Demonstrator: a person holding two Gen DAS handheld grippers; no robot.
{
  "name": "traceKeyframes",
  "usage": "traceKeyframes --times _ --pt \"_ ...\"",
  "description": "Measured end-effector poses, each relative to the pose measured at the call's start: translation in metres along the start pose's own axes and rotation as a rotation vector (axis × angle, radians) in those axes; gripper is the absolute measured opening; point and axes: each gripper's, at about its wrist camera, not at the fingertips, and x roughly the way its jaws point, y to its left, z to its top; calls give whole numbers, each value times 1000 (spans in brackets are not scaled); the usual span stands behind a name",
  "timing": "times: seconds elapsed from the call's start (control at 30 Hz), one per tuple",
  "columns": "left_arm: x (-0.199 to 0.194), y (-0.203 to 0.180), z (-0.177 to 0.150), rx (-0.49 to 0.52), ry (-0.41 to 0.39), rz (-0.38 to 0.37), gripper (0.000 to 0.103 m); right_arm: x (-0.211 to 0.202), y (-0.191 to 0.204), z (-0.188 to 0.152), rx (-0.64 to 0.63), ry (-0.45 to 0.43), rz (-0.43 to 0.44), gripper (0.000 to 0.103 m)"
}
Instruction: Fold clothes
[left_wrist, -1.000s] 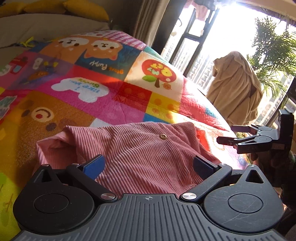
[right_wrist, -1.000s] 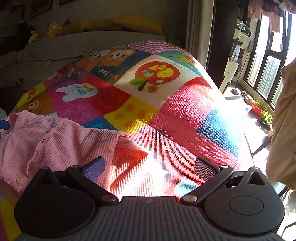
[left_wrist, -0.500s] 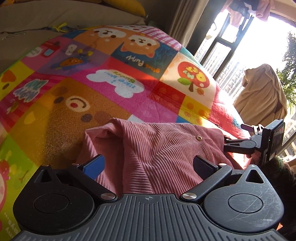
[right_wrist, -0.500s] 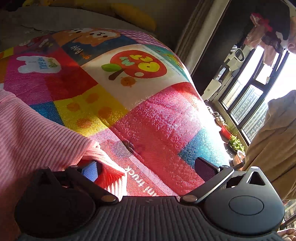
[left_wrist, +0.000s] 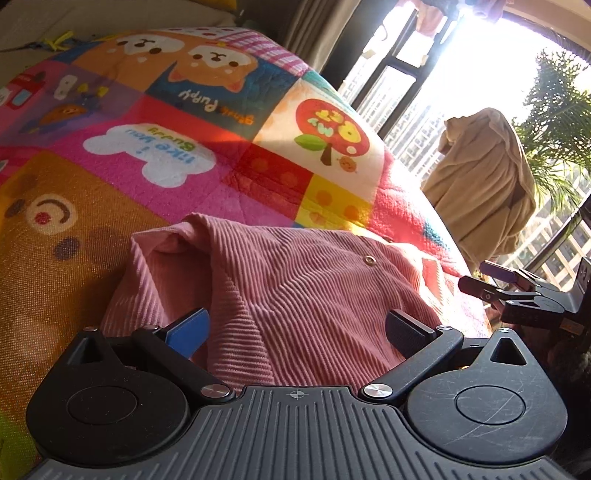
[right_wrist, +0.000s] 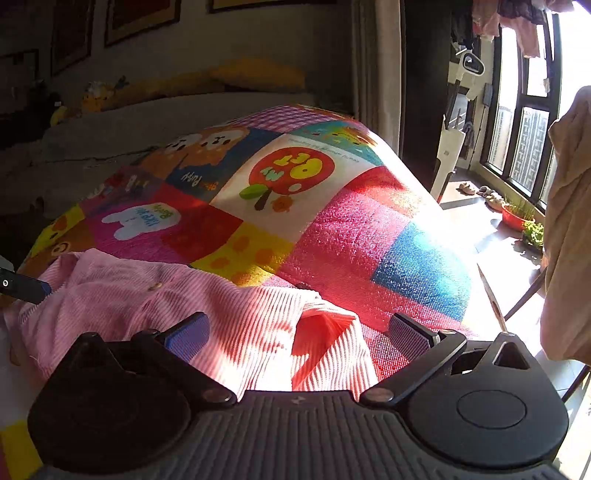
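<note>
Both grippers' fingers wide over the pink shirt (left_wrist: 295, 288), its sunlit open cuff (right_wrist: 325, 328) only in the right view.

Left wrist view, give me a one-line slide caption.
Open left gripper poised over a pink ribbed garment on a colourful patchwork blanket, right gripper alongside.

— What covers the bed?
— A patchwork blanket (right_wrist: 332, 229) in bright squares: puppies, a bone, an apple tree, a bear face.
— And beyond it?
— Yellow pillows (right_wrist: 258, 75) lie along the far end, with a curtain (right_wrist: 375, 62) hanging at the corner.
— By the window?
— A beige cloth (left_wrist: 487, 184) is draped over something near the glass, a palm plant (left_wrist: 557, 122) stands behind it, and a red pot (right_wrist: 515, 221) sits on the sunlit floor.
</note>
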Motion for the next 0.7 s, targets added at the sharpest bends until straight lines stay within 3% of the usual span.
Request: traceKeyframes --times 0.07,0.2,0.27,0.4,0.6,0.63,0.7 --pt "6 4 -5 -13 -4 18 103 7 10 -7 10 42 69 103" --pt "5 -2 -11 -23 -8 12 103 33 30 -30 -19 144 66 103" --pt "4 -3 -13 -53 15 -44 103 37 34 -39 -3 147 70 103" --pt "-7 -7 -13 -136 -13 -131 103 36 37 -43 -2 144 64 103" --pt "-8 -11 -14 -141 -60 -80 101 35 37 -45 -3 139 59 103" --pt "-8 -12 -14 -142 -68 -70 98 35 37 -45 -3 139 59 103" --pt "-9 -13 -15 -142 -84 -51 82 35 38 -45 -5 139 56 103"
